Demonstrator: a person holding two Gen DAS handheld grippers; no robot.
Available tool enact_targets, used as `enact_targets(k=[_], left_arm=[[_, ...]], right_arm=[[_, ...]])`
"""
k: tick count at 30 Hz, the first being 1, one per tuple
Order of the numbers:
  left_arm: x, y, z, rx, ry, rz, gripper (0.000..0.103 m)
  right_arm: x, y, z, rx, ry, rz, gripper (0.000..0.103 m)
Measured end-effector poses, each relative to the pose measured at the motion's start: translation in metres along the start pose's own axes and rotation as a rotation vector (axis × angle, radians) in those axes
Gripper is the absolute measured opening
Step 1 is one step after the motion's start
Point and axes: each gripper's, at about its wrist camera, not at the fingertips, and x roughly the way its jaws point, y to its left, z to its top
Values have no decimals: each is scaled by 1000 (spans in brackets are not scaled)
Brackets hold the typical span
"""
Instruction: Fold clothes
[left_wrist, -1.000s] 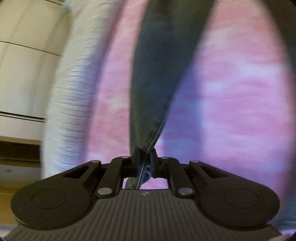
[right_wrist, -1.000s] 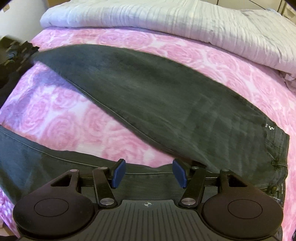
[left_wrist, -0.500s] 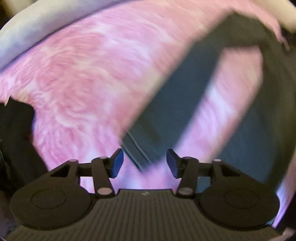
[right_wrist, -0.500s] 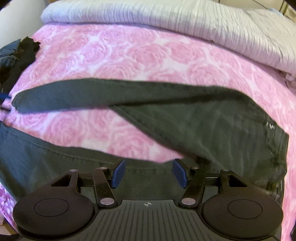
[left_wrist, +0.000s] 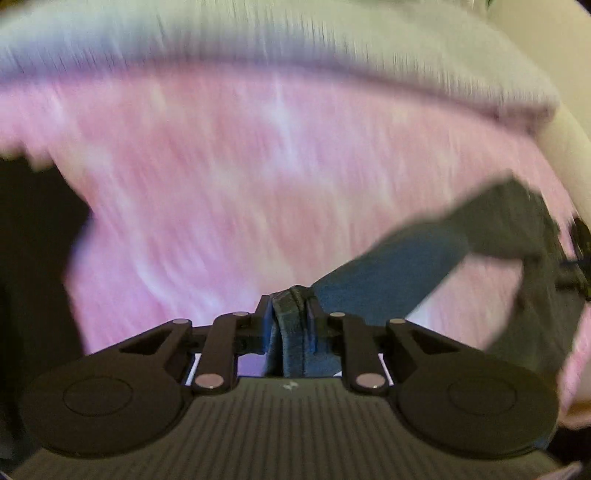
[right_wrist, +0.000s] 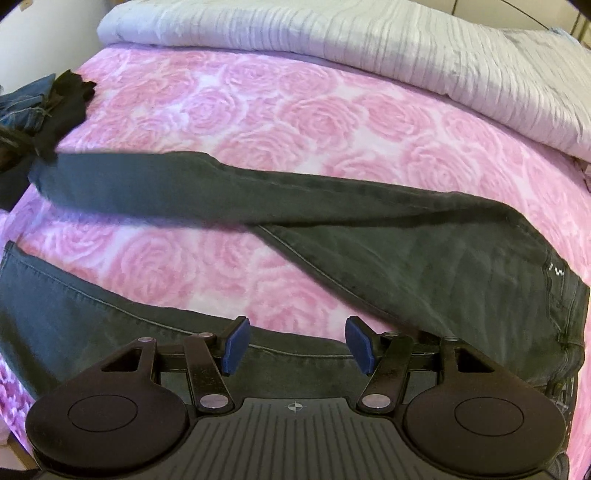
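Beside piled dark clothes (right_wrist: 40, 110), left jaws pinch the jeans (right_wrist: 424, 251) hem — right jaws wide.

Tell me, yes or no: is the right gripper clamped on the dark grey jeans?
No: the right gripper is open, its blue pads apart above the dark grey jeans.

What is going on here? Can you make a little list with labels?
surface: pink rose blanket
clothes being folded: dark jeans, legs spread apart
left gripper: shut on the jeans, at a leg end
right gripper: open, above the near leg, holding nothing
other clothes: dark pile at far left
behind: white quilt
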Motion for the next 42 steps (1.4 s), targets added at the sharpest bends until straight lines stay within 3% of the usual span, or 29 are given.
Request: enact_targets(k=[2, 3, 6, 10, 12, 19, 22, 25, 27, 28, 29, 30, 31, 32, 33, 36, 39, 42], left_arm=[[-13, -10, 9, 78, -153, 120, 15], [-5, -9, 12, 67, -161, 162, 16], [26, -2, 20, 4, -144, 271, 17], [51, 16, 15, -89, -64, 343, 21], [54, 19, 7, -103, -26, 329, 29], [92, 24, -8, -113, 106, 243, 43], [112, 49, -2, -348, 142, 139, 43], [123, 69, -1, -554, 138, 98, 40], [125, 72, 0, -597, 125, 106, 36], [126, 73, 0, -612, 118, 111, 28], [126, 73, 0, -603, 114, 113, 12], [125, 73, 1, -588, 103, 114, 12], [122, 71, 1, -573, 87, 124, 12], [114, 67, 2, -548, 67, 137, 11], [106, 61, 4, -520, 44, 151, 11], [90, 45, 3, -420, 29, 193, 12], [101, 39, -4, -361, 93, 243, 18], [108, 29, -4, -315, 126, 309, 20]], right_arm=[[2, 0, 3, 6, -2, 2, 61], [2, 1, 4, 2, -3, 4, 61], [6, 4, 9, -15, -4, 12, 61], [8, 6, 12, -41, -10, 18, 61], [14, 8, 13, -82, -10, 17, 61], [37, 16, 13, -227, -10, 14, 62], [65, 20, 20, -371, -3, -24, 62], [95, 23, 26, -509, 16, -64, 61], [116, 22, 27, -598, 32, -84, 61], [125, 21, 28, -627, 40, -84, 61], [133, 22, 30, -645, 47, -77, 58], [140, 22, 32, -664, 54, -71, 48], [141, 23, 33, -664, 56, -71, 22], [138, 24, 32, -653, 55, -75, 7], [135, 25, 32, -642, 55, -79, 2], [126, 27, 30, -609, 52, -90, 2], [127, 24, 27, -597, 69, -60, 5], [126, 22, 30, -622, 57, -82, 16]])
